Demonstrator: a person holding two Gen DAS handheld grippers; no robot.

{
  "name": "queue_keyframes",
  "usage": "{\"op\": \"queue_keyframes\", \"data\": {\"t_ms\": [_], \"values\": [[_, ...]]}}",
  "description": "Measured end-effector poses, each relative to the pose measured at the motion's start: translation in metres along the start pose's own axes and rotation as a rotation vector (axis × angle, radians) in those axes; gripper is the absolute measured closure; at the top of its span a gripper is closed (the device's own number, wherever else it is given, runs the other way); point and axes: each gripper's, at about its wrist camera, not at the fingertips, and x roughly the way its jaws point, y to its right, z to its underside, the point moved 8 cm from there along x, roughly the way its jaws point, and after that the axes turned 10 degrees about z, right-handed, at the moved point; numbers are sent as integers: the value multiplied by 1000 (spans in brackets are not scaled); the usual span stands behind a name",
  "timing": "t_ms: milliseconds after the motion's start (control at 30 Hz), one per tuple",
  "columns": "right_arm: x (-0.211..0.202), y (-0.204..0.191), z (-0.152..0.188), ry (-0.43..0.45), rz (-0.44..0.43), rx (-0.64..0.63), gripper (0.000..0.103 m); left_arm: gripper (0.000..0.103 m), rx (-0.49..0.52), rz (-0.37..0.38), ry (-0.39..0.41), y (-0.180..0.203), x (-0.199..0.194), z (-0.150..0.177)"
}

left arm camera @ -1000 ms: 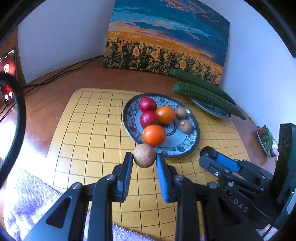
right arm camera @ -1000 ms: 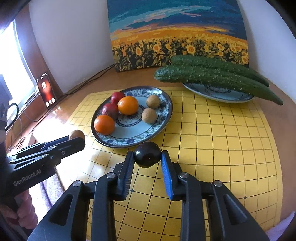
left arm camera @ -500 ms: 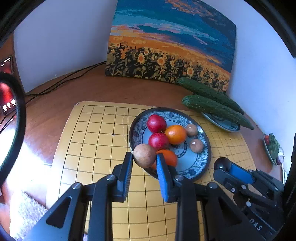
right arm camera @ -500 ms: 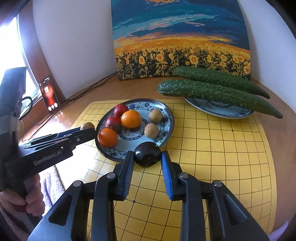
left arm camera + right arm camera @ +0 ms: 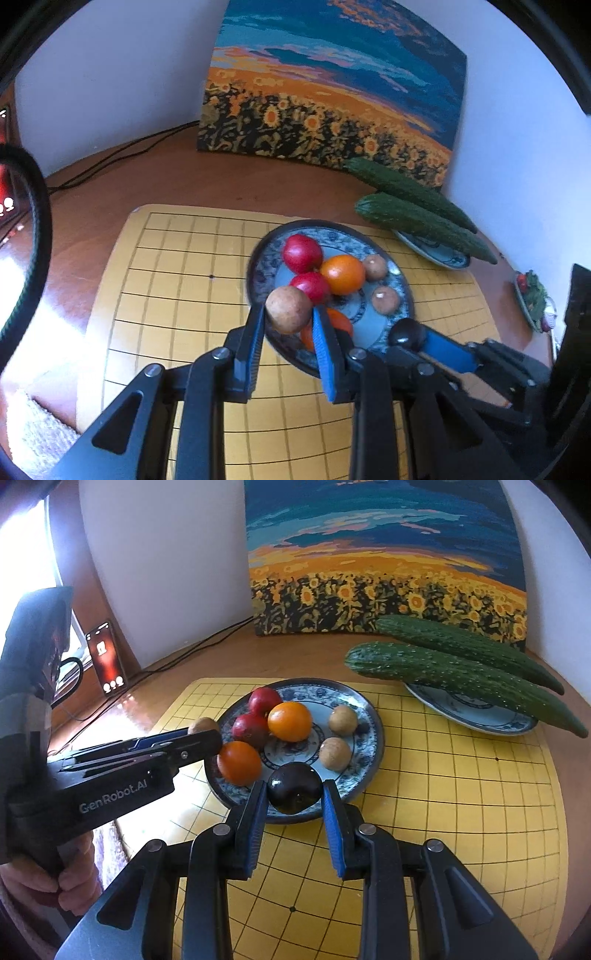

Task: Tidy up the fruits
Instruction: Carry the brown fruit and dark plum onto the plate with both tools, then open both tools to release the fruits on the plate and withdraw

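Note:
My left gripper (image 5: 289,317) is shut on a round brown fruit (image 5: 288,309), held over the near left rim of the blue patterned plate (image 5: 260,258). On that plate (image 5: 369,720) lie two red fruits (image 5: 263,700), two oranges (image 5: 289,721) and two small brown fruits (image 5: 343,720). My right gripper (image 5: 294,794) is shut on a dark purple plum (image 5: 294,787) above the plate's near edge. From the right wrist view the left gripper (image 5: 203,731) reaches in from the left, with the brown fruit (image 5: 203,724) at its tip.
The plate rests on a yellow grid mat (image 5: 461,794) on a wooden table. Two long cucumbers (image 5: 461,672) lie across a second plate (image 5: 476,716) at the back right. A sunflower painting (image 5: 384,572) leans on the wall; a phone (image 5: 105,657) and cables stand at the left.
My left gripper has carried the brown fruit forward, from over the mat to over the plate's near left rim. The right gripper with the plum has stayed nearly in place.

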Motion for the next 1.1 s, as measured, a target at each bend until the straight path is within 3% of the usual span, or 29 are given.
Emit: {"op": "queue_keyframes", "data": {"t_ms": [100,367,800,933,1100], "values": [[2,-1,0,-1,3,-6,72,76,8,21,2,6,2,-1],[5,-5,-1,-4,-2,-15,72,76,-1,-46,7,-5,4,-3],[7,-9,0,-11,1,-29,72,73,-9,-53,4,-10,5,-3],[4,-7,-1,3,6,-23,60,70,3,-51,0,-6,1,-1],[-2,-2,-1,8,14,-3,59,66,8,-45,5,1,-8,1]]}}
